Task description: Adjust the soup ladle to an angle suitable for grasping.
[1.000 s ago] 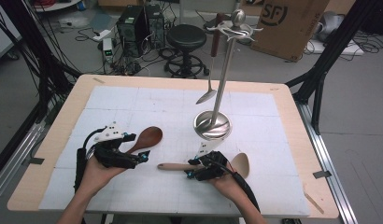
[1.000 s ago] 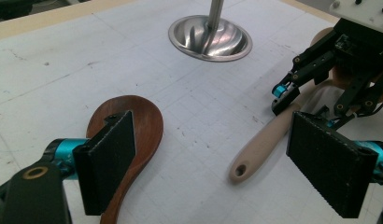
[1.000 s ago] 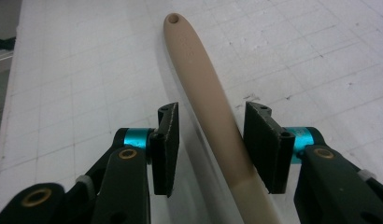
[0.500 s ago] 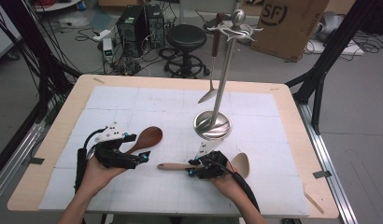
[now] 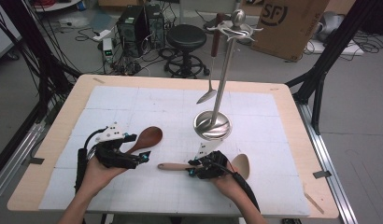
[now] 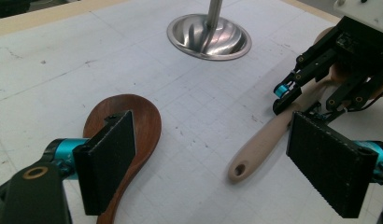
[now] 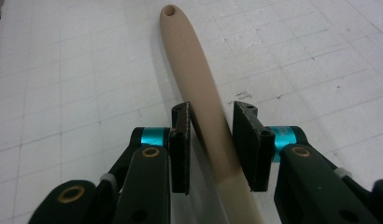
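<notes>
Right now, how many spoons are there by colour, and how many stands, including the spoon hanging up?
Dark brown wooden spoon: 1
Pale wooden spoon: 1
Hanging metal spoon: 1
Metal stand: 1
Total: 4
</notes>
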